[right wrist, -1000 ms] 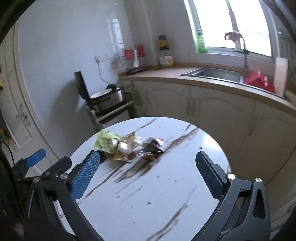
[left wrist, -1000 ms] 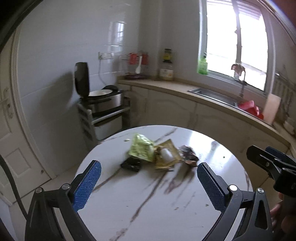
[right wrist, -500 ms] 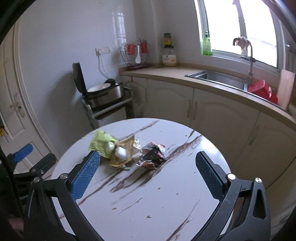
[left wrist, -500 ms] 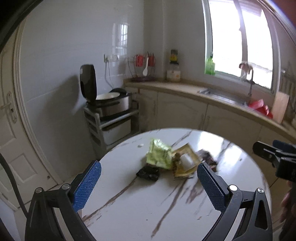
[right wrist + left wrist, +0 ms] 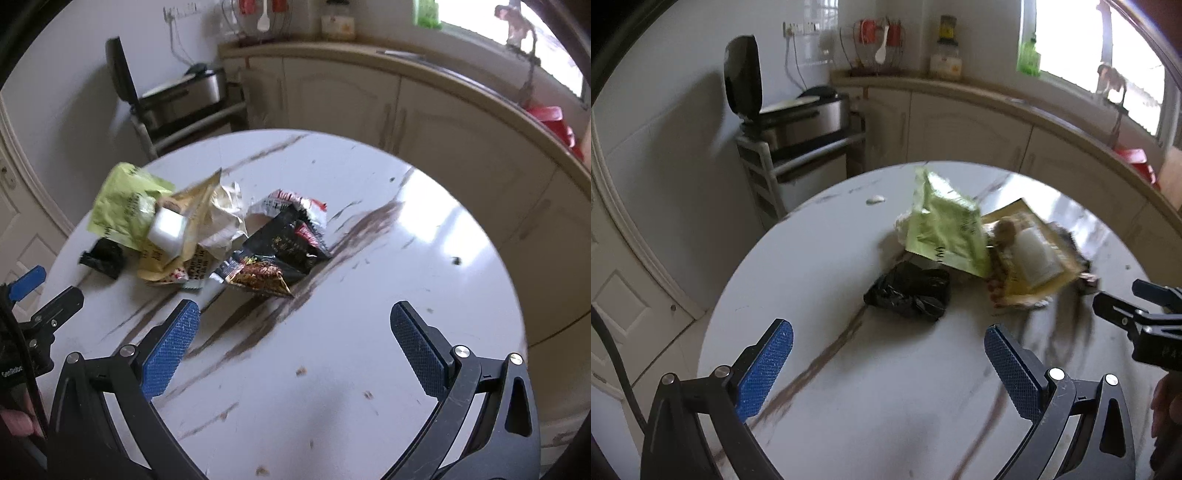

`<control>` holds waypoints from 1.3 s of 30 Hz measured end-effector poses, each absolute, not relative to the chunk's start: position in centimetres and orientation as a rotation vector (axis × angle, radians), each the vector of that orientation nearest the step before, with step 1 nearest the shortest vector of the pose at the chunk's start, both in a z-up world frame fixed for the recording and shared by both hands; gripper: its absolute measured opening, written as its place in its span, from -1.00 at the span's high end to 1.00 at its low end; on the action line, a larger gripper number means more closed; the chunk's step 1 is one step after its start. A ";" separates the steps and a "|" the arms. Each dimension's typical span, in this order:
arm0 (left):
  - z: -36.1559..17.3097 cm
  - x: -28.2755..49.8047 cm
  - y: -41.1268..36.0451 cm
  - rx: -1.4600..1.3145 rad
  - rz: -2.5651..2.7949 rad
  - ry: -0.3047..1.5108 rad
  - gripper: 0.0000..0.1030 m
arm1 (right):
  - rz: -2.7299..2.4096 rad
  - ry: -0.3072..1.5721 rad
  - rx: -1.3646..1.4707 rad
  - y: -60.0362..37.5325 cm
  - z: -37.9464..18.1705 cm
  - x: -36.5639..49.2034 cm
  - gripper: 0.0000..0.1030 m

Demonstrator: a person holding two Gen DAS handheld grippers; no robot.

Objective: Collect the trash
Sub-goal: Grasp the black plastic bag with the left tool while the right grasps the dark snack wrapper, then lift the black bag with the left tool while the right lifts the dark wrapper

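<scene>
You are holding both the left hand-held gripper (image 5: 888, 358) and right hand-held gripper (image 5: 294, 345) wide open and empty, risking scattering the loose wrappers (image 5: 207, 229) off the tabletop (image 5: 332, 369).

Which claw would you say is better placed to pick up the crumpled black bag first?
Left, probably: the black bag lies just ahead of the open left claw; the right claw faces the dark wrapper.

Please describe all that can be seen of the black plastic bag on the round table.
The black plastic bag is a small crumpled bundle of thin, glossy film, bunched up and not spread open. It lies flat on the white marbled table, at the near left edge of the trash pile. The green wrapper lies right beside it and seems to overlap its far edge. No gripper touches it. What it holds, if anything, cannot be told.
</scene>
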State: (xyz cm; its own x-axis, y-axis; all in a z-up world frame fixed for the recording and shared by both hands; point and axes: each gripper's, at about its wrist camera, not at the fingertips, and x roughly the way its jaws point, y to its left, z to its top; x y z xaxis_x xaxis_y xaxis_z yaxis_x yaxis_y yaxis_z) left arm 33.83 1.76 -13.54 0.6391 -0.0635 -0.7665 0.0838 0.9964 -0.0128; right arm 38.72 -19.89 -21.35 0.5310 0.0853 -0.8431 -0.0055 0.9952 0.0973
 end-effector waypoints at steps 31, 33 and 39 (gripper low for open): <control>-15.0 38.1 5.3 -0.102 -0.198 0.880 0.25 | 0.128 0.976 0.260 -24.6 -22.7 36.6 0.53; -14.2 37.2 4.5 -0.085 -0.214 0.861 0.25 | 0.132 0.964 0.267 -25.0 -22.2 35.6 0.53; -11.7 34.0 0.5 -0.027 -0.284 0.803 0.25 | 0.145 0.913 0.275 -26.0 -20.0 33.1 0.53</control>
